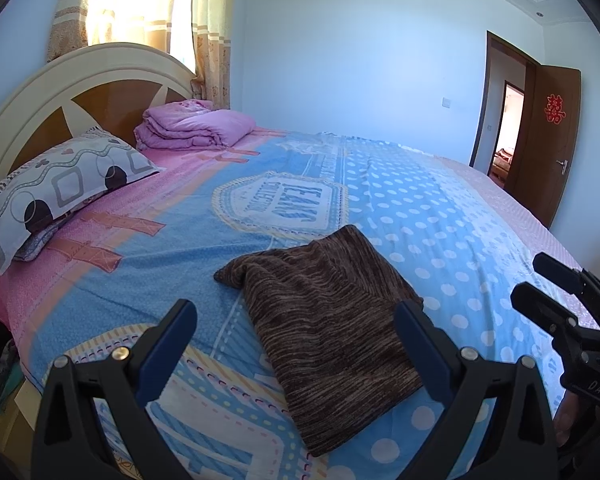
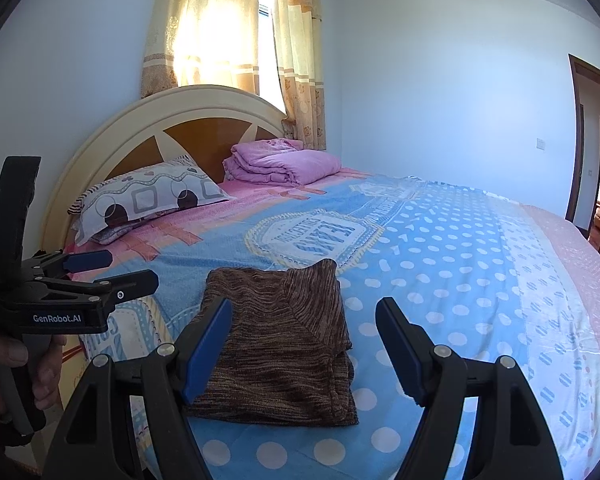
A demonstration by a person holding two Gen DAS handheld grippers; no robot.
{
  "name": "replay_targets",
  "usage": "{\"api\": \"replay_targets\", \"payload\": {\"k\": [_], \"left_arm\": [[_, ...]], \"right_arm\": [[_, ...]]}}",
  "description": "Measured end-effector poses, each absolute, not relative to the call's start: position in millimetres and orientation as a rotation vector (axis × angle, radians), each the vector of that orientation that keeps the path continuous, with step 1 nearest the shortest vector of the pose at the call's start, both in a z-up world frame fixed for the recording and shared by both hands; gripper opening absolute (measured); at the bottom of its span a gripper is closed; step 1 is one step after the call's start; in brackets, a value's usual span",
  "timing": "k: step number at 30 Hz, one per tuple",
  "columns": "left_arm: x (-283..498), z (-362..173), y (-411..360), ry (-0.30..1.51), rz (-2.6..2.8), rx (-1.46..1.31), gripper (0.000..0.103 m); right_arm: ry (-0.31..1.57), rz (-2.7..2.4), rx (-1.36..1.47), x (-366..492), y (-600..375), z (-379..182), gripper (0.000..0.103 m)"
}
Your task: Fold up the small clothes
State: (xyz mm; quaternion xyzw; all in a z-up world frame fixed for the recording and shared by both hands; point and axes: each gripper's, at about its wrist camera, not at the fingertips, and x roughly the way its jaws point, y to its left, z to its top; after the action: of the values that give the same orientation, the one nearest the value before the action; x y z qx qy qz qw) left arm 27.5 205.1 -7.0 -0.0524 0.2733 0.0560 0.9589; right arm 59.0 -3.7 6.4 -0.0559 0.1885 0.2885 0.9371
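Right wrist view: brown knit garment [image 2: 280,340] flat on the bed [image 2: 460,280], long axis pointing away, just ahead between wide-open, empty right gripper [image 2: 304,344] and left gripper [image 1: 296,344], likewise open, empty, equally near.

the left gripper [image 2: 112,268] body reads "genrobot.ai"; the right gripper [image 1: 540,280] mount reads "das"; a red paper sign [image 1: 554,109] hangs on the door [image 1: 556,184].

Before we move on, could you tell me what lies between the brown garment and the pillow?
Only bare bedsheet lies between the brown garment and pillow; both views show this.
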Motion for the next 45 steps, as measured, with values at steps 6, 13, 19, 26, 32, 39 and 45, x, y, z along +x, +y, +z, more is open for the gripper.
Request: {"api": "replay_targets", "payload": {"k": [6,13,19,26,32,39,45], "left_arm": [[28.7,-12.0,205.9,0.564,0.113,-0.107,0.101],[29.0,-9.5,207.9,0.566,0.124,-0.112,0.103],[27.2,-5.0,212.1,0.553,0.137,-0.116,0.103],[26.0,-2.4,213.6,0.545,0.145,-0.108,0.103],[28.6,-4.0,218.1,0.557,0.170,-0.107,0.103],[28.5,-5.9,223.3,0.553,0.205,-0.088,0.103],[29.0,-6.9,224.5,0.549,0.208,-0.075,0.103]], "right_arm": [[0.378,0.588,-0.107,58.2,-4.8,7.3,0.075],[0.355,0.584,-0.095,56.1,-5.3,11.8,0.075],[0.332,0.583,-0.085,52.3,-6.6,16.4,0.075],[0.314,0.593,-0.083,47.7,-4.3,20.0,0.075],[0.312,0.605,-0.100,45.6,0.5,19.2,0.075],[0.325,0.621,-0.113,45.6,4.8,15.9,0.075],[0.331,0.625,-0.118,44.7,6.5,12.6,0.075]]}}
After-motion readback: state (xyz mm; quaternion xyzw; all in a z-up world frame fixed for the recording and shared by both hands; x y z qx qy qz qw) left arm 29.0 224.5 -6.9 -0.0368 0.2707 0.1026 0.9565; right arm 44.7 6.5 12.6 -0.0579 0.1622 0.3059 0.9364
